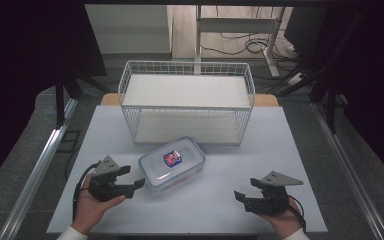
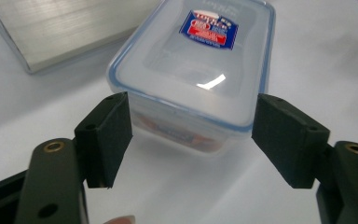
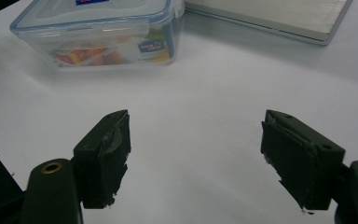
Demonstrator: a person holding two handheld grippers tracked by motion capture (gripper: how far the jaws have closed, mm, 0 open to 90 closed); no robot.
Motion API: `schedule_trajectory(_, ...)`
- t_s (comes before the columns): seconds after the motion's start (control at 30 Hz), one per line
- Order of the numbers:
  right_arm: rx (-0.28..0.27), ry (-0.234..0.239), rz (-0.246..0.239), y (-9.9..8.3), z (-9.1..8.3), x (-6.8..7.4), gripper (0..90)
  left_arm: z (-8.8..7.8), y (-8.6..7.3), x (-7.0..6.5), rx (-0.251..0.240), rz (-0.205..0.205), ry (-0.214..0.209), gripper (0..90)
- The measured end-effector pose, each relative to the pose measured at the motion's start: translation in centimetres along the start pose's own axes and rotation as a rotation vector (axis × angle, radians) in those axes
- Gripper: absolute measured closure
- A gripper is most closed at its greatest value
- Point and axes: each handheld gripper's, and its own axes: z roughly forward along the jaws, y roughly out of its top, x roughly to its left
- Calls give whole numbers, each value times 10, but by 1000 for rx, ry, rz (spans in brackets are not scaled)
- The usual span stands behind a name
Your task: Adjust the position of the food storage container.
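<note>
A clear plastic container (image 1: 172,162) with a blue-rimmed lid and a red and blue label lies on the white table (image 1: 220,200), in front of the rack. My left gripper (image 1: 132,177) sits just left of it, open and pointing at its near end. In the left gripper view the container (image 2: 191,60) lies just beyond the wide-apart jaws of the left gripper (image 2: 191,116); no pad presses on it. Colourful contents show through its wall. My right gripper (image 1: 245,188) rests open at the table's front right. Seen from the right gripper (image 3: 196,121), only bare table lies between the jaws, with the container (image 3: 102,32) farther off.
A white two-level wire rack (image 1: 187,100) stands at the back of the table, its lower board (image 3: 279,18) close behind the container. Metal rails (image 1: 45,155) run along both sides of the table. A desk frame and cables (image 1: 250,45) lie on the floor beyond.
</note>
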Motion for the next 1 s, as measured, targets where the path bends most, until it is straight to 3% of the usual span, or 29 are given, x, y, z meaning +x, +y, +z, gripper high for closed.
schedule_trajectory(0.17,-1,-8,4,0,0,-1,243,-1,13,3,-8,-8,-1,303)
schedule_trajectory(0.3,0,-15,8,0,0,-1,243,5,26,6,18,3,5,327)
schedule_trajectory(0.37,0,-19,13,0,-1,-2,243,9,33,8,39,12,-14,363)
schedule_trajectory(0.5,4,-20,20,-1,0,-4,243,19,45,11,64,34,-14,373)
schedule_trajectory(0.73,6,-22,33,-2,0,-8,243,36,64,18,84,80,15,401)
schedule_trajectory(0.83,9,-23,31,-2,0,-8,244,45,71,22,87,73,21,421)
schedule_trajectory(1.0,16,-24,31,-3,1,-8,245,63,83,26,106,97,32,441)
